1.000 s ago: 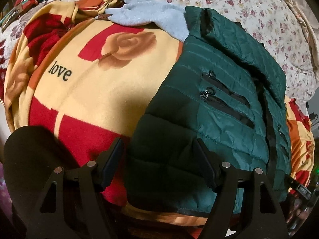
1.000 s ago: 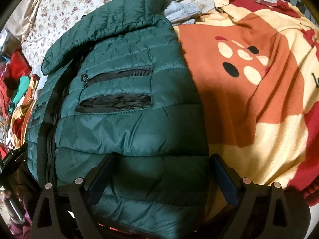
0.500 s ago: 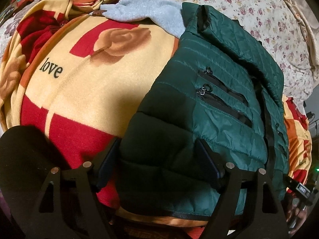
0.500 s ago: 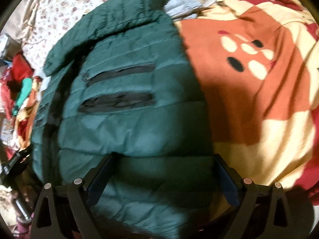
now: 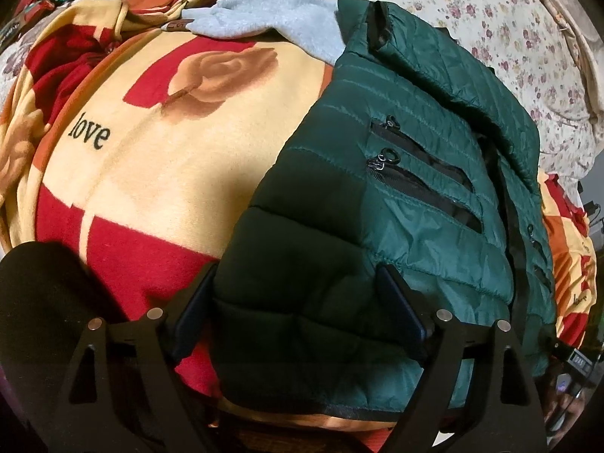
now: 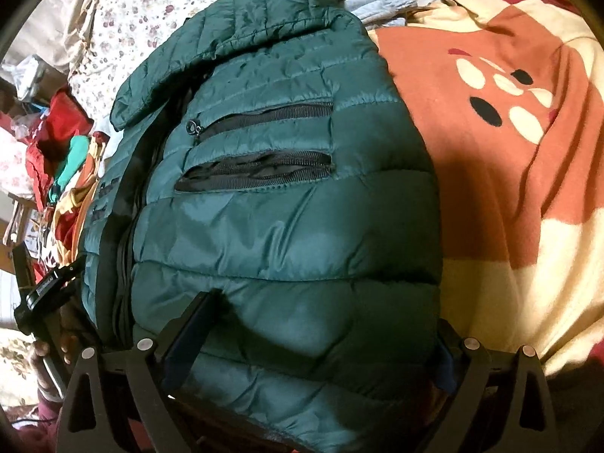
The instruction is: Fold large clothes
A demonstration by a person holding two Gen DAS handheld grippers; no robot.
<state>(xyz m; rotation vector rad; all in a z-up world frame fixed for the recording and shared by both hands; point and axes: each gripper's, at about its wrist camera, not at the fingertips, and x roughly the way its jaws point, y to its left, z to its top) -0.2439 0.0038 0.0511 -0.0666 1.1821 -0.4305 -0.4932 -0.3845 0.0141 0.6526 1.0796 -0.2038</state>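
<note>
A dark green quilted jacket (image 5: 415, 151) (image 6: 283, 226) lies folded, zip pockets up, on a red, cream and orange blanket (image 5: 170, 173) (image 6: 509, 188). My left gripper (image 5: 296, 271) straddles the jacket's near left corner. Its jaws are opening, the padded cloth sits between them, and the pads do not press on it. My right gripper (image 6: 324, 309) stands wide over the jacket's near right part. The cloth bulges up between its fingers, and the jacket's edge partly hides the right fingertip (image 6: 447, 339).
A pale grey garment (image 5: 271, 11) (image 6: 377, 0) lies beyond the jacket's collar. A floral sheet (image 5: 472, 7) (image 6: 124, 11) covers the far side. A heap of red and teal clothes (image 6: 71, 158) lies at the bed's edge. A hand holds the left gripper's body (image 6: 45, 290).
The left jaws have spread wider around the jacket's corner. The right gripper has tipped and come in closer over the jacket, so the cloth fills more of the space between its fingers.
</note>
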